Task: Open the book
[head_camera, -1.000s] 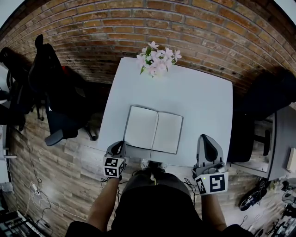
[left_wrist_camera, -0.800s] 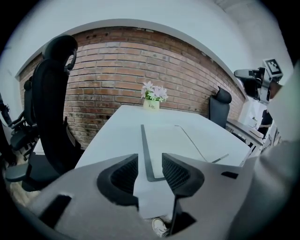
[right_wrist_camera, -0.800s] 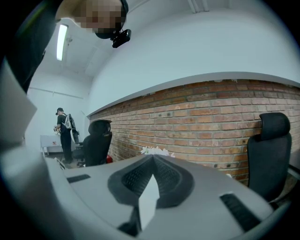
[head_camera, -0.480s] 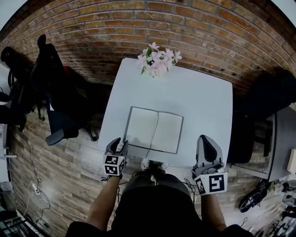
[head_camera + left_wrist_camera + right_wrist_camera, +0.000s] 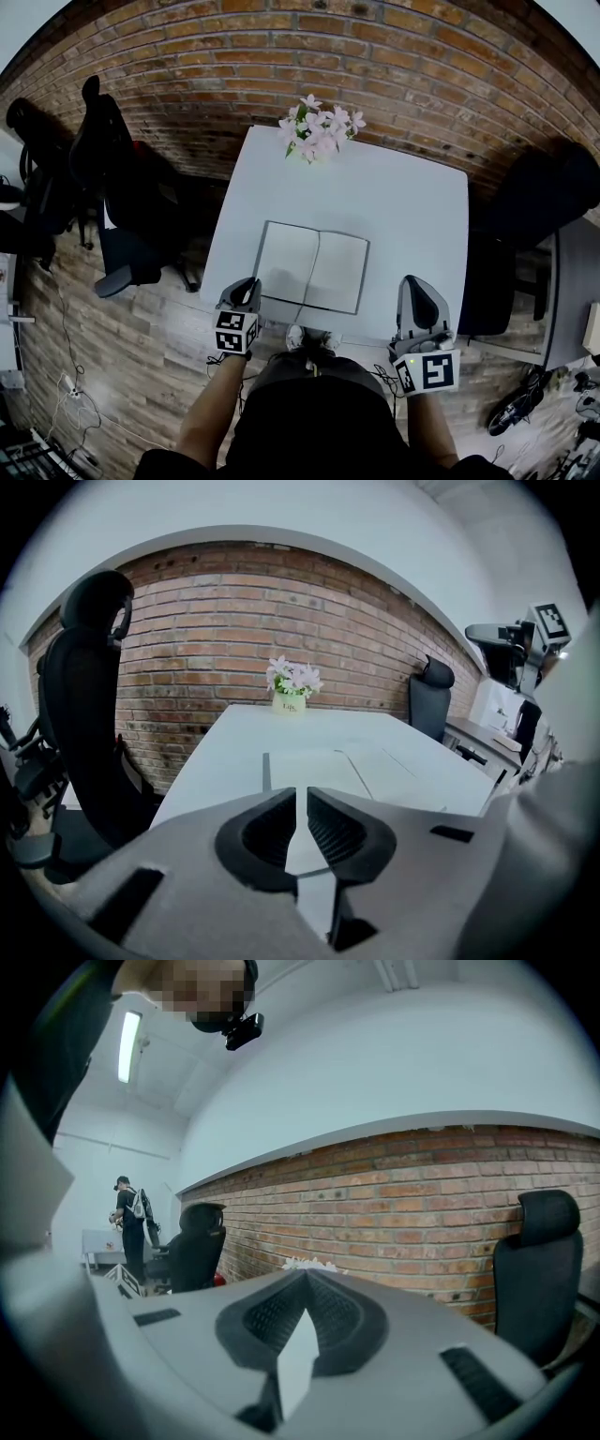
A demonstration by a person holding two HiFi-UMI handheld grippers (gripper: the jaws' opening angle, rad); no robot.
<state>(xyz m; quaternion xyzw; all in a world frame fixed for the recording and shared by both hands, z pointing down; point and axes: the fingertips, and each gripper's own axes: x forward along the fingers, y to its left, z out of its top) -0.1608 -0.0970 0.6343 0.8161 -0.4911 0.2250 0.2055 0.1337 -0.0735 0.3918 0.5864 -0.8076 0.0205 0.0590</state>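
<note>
The book (image 5: 312,267) lies open and flat on the white table (image 5: 412,211), blank pages up. My left gripper (image 5: 248,286) hovers at the table's front edge, just off the book's front-left corner and apart from it. Its jaws are closing; a thin gap remains and nothing is between them. In the left gripper view the open book (image 5: 319,761) lies just beyond the left gripper (image 5: 301,794). My right gripper (image 5: 419,291) stays at the front edge to the right of the book, shut and empty. The right gripper (image 5: 305,1277) points nearly level, over the table.
A pot of pink flowers (image 5: 319,127) stands at the table's far edge against the brick wall (image 5: 375,56). Black office chairs stand to the left (image 5: 103,187) and to the right (image 5: 544,197). A person (image 5: 131,1227) stands far off in the room.
My left gripper has risen and shifted slightly towards the book's corner; its jaws spread half a second ago and have since narrowed. The book and right gripper have not moved.
</note>
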